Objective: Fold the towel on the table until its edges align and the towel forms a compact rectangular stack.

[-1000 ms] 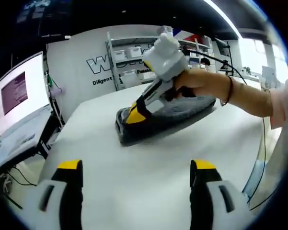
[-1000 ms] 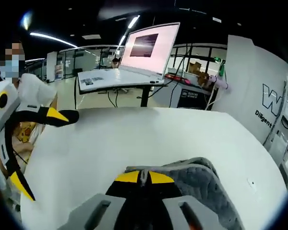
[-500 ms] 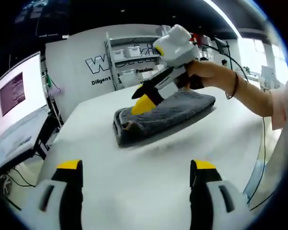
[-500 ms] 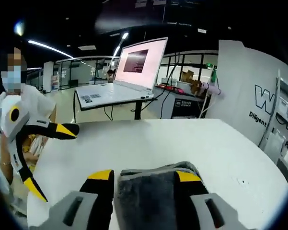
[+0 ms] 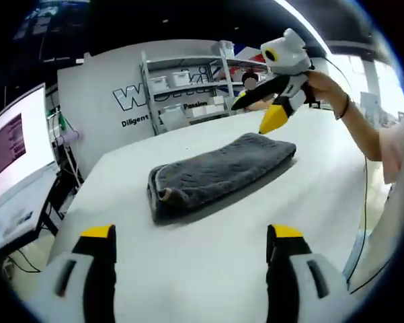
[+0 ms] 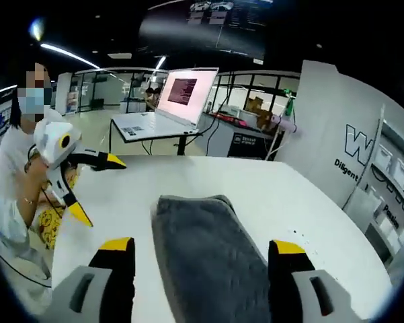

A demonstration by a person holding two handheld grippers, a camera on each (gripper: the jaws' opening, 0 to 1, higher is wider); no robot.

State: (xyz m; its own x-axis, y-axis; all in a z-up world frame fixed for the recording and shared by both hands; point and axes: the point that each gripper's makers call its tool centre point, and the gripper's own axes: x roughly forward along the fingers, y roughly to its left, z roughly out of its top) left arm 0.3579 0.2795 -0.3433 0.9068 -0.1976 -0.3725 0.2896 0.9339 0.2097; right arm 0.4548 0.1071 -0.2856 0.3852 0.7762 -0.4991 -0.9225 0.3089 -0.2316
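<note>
Left gripper view: grey towel lies folded into a long compact bundle mid-frame on the white table, running from lower left up toward the right. Rolled end with stacked layers faces lower left; edges look roughly lined up, though the far side is hidden.

Left gripper sits at the bottom of its view — yellow-tipped jaws spread wide, nothing between them, just bare tabletop. It is well short of the towel.

Right gripper shows in the upper right of the left gripper view, held up in the air by a hand, above and past the towel's far end, not touching it. Its jaws are parted and carry nothing.

Right gripper view: own jaws rise from the bottom, wide apart, with the towel lying between them in the frame; whether they touch the cloth I cannot tell. The left gripper is at the left of this frame, jaws apart, near the table edge and clear of the towel.

Background: laptop on a stand upper centre in the right gripper view, shelving rack against the back wall in the left gripper view.
</note>
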